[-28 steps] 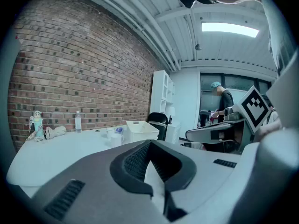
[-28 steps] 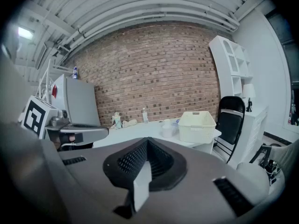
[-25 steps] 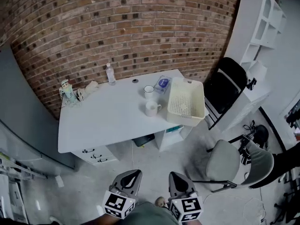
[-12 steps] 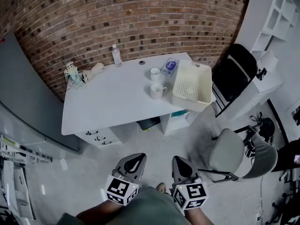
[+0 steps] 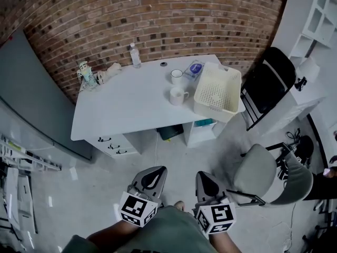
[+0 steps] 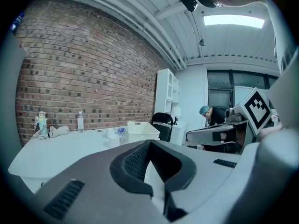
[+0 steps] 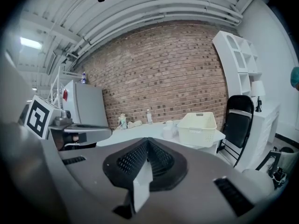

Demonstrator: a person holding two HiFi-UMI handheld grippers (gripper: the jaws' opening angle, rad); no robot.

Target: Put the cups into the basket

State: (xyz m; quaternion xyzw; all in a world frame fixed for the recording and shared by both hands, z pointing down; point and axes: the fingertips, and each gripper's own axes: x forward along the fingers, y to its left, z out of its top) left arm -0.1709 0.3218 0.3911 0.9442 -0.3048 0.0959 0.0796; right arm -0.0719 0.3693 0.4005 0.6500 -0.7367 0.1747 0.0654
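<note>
1. Head view: the left gripper [image 5: 154,173] and the right gripper [image 5: 203,176] are seen at the bottom edge, held side by side close to the body. In each gripper view the jaws are shown pressed together, with nothing between them.
2. Compared with a second ago, both grippers are placed a little higher in the frame. The tabletop [image 5: 126,112] is shifted upward and slightly to the right. Only the viewpoint is judged to have changed; nothing on the tabletop appears displaced.
3. A wide stretch of floor [image 5: 158,154] is left between the grippers and the tabletop. The task is therefore judged not yet begun, and an approach is needed first.
4. The nearer cup [image 5: 177,95], with a handle, is found just beside the left wall of the basket [image 5: 217,88]. The farther cup [image 5: 176,76] is set behind it. Both are outside the basket, which is empty.
5. The hands holding the grippers are covered by the marker cubes and clothing. The insides of the cups cannot be made out at this distance. A blue-printed packet [image 5: 194,69] at the basket's far corner is not identified.
</note>
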